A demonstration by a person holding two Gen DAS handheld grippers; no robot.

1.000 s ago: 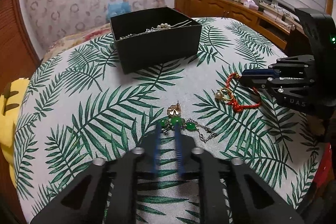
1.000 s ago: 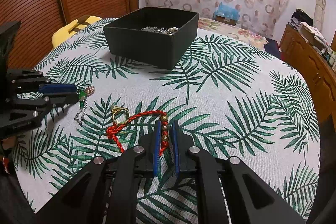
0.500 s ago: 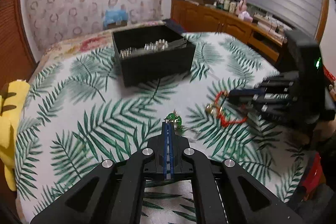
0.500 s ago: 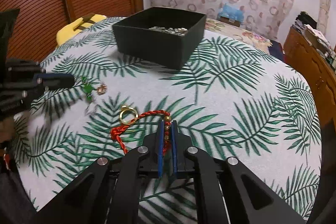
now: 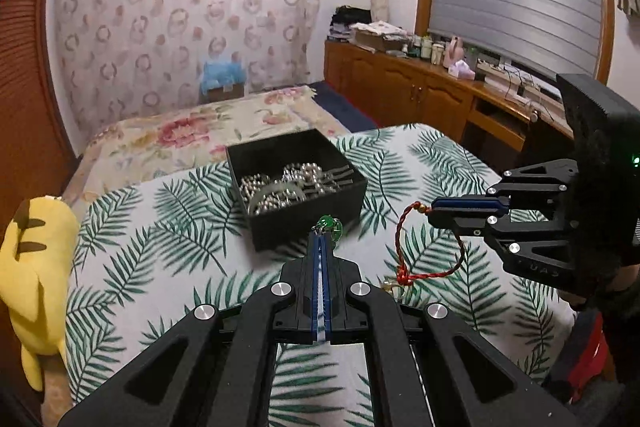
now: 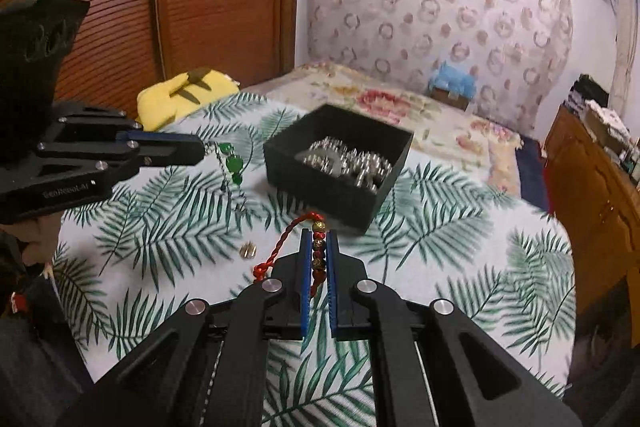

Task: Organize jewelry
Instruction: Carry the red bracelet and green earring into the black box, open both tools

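Note:
My left gripper point(image 5: 321, 235) is shut on a green-stone chain bracelet point(image 5: 329, 225); in the right wrist view the bracelet point(image 6: 231, 163) dangles from the left gripper point(image 6: 202, 148) above the table. My right gripper point(image 6: 319, 233) is shut on the beaded part of a red cord bracelet point(image 6: 318, 251). From the left wrist view, that cord point(image 5: 404, 247) hangs in a loop from the right gripper point(image 5: 432, 209), a gold ring point(image 5: 390, 286) at its low end. A black box point(image 5: 296, 187) of silver jewelry sits just beyond both grippers.
A leaf-print cloth point(image 6: 460, 259) covers the table. A yellow plush toy point(image 5: 32, 279) lies at the table's left edge. A floral bed point(image 5: 200, 131) stands behind the table, and a wooden cabinet point(image 5: 420, 91) runs along the right wall. A small gold piece point(image 6: 248, 250) shows below the left gripper.
Both grippers have risen off the cloth, lifting the green bracelet and the red cord into the air. The left jaws closed fully on the bracelet. The box now lies closer ahead.

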